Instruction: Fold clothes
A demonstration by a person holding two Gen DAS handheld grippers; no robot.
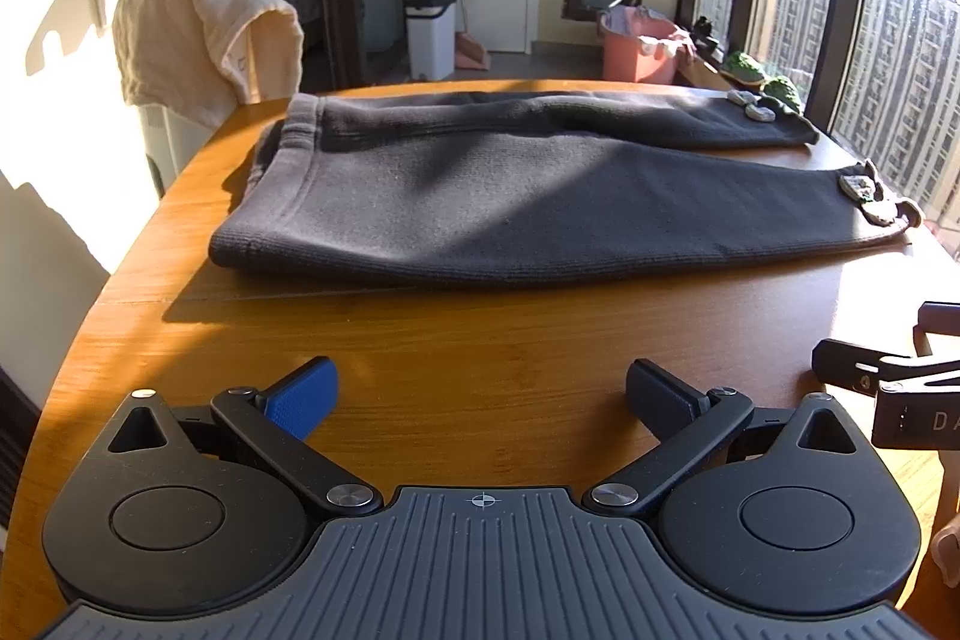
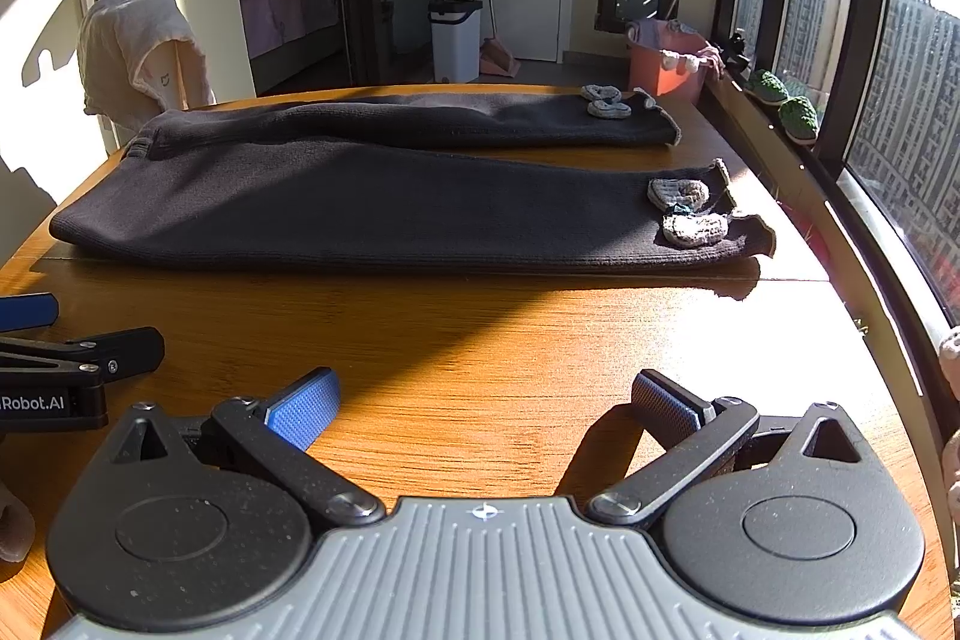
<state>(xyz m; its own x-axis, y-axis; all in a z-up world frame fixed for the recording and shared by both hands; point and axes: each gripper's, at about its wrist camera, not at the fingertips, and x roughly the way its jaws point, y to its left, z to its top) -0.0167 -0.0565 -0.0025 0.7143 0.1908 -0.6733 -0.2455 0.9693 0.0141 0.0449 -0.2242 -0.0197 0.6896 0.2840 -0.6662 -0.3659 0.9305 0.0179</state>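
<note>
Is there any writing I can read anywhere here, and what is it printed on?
"Robot.AI": white letters on the black body of the left gripper, cut off at the picture's left edge, so more may precede it.
"D" and part of another letter: on the right gripper, cut off at the picture's edge.
Nothing else is readable.

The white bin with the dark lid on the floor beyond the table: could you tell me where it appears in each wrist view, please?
Left wrist view: the white bin stands upper centre, slightly left of the middle, beyond the dark trousers.
Right wrist view: it is upper centre, almost at the middle.
Shared landmark: the orange tub stands to its right in both.
</note>
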